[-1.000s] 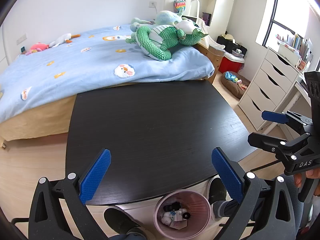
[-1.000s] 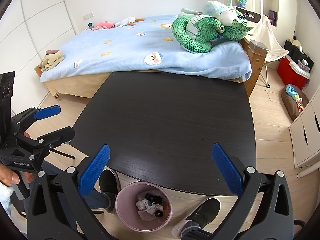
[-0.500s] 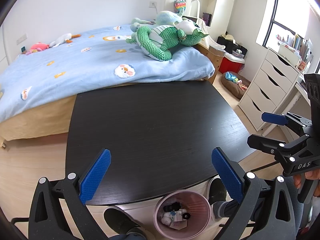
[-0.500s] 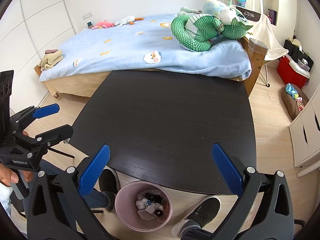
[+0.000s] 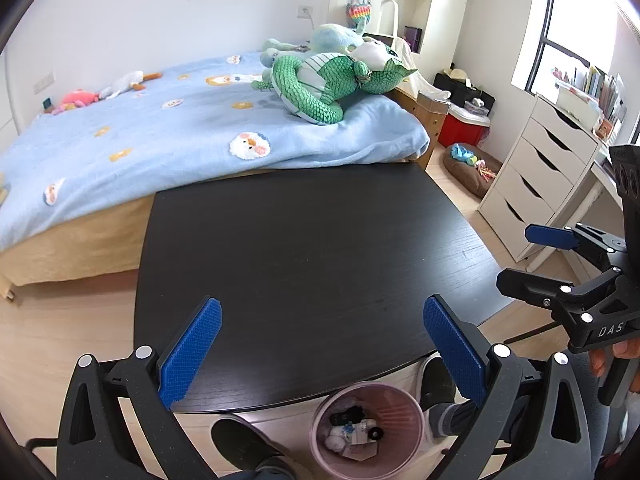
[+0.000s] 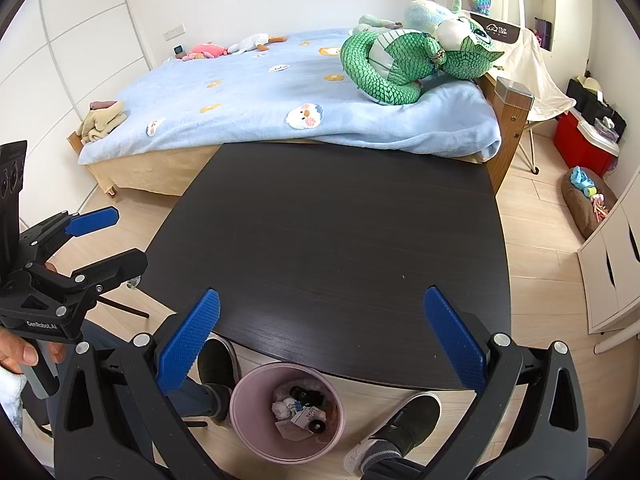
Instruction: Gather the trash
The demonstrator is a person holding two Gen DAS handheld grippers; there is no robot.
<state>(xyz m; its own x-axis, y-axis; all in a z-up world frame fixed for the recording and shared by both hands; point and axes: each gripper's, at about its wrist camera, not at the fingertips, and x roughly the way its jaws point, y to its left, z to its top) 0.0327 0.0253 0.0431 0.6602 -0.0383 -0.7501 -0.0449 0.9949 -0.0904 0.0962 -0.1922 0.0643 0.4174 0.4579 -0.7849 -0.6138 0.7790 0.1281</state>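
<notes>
Left wrist view: left gripper (image 5: 320, 344) spread wide, nothing held, over the dark table's (image 5: 304, 240) near edge, pink trash bin (image 5: 368, 432) with trash on the floor just below; right wrist view: right gripper (image 6: 320, 340) gaped too, empty, bin (image 6: 286, 412) between two shoes (image 6: 394, 432).

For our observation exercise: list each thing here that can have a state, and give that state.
Left gripper: open, holding nothing.
Right gripper: open, holding nothing.
Pink trash bin: upright, trash inside.
Black table: nothing on it.
White drawer unit: drawers shut.
</notes>
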